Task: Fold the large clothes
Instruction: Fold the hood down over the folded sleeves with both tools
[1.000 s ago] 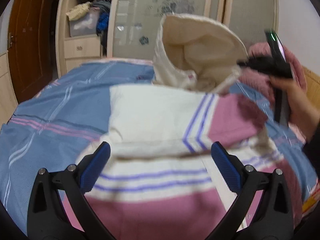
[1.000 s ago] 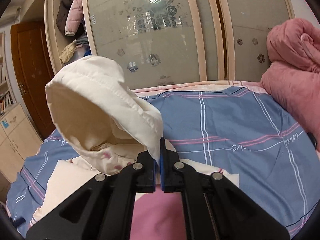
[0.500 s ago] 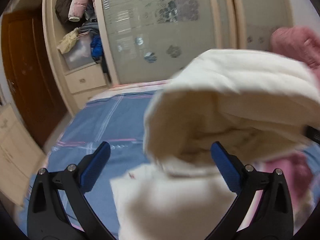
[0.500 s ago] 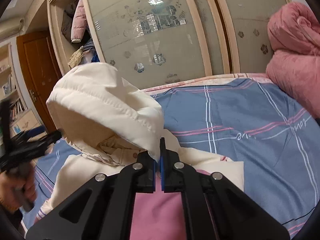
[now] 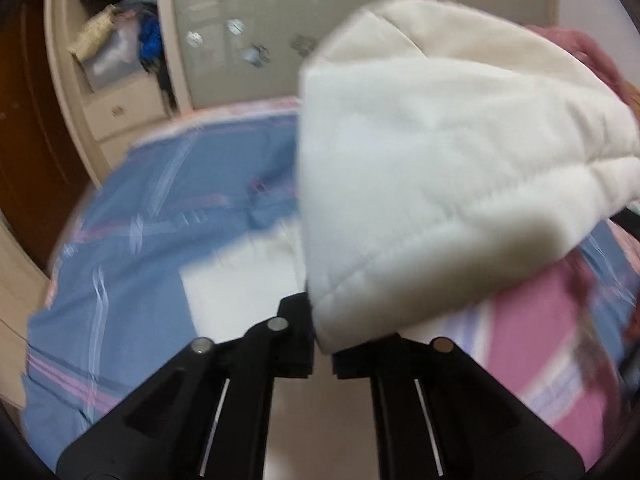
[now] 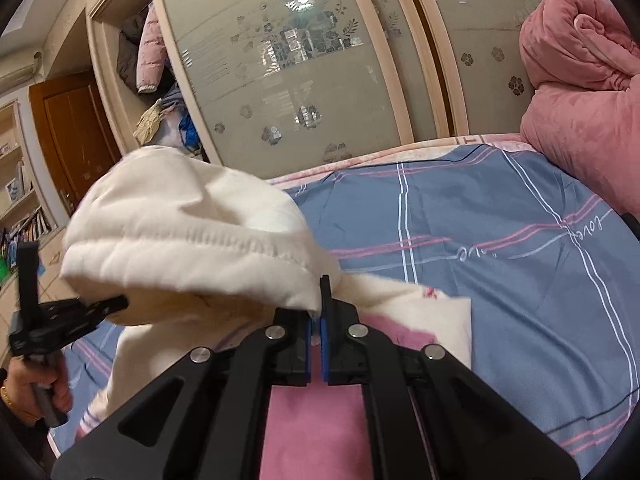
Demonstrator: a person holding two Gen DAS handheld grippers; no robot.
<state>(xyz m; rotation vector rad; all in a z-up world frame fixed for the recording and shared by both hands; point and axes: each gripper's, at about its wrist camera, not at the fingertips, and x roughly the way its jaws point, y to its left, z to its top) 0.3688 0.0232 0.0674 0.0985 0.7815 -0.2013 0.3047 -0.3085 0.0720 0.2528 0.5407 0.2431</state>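
Hood [image 6: 188, 232] of the cream jacket [image 6: 424, 304] hangs lifted over the plaid bed sheet [image 6: 500, 240], the striped body lying flat beneath. Your left gripper [image 5: 321, 346], wide open a second ago, has clamped onto the hood's near corner; your right gripper [image 6: 319, 334] stays pinched on the opposite edge. With both corners held, you can likely fold the hood down onto the body.

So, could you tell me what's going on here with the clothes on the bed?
A person is folding a hooded garment on the bed, with a gripper in each hand. The right gripper is shut on one edge of the cream hood, and the left gripper has closed on the opposite edge, so the hood is lifted between them. The rest of the pink-and-cream garment lies on the blue plaid bedsheet.
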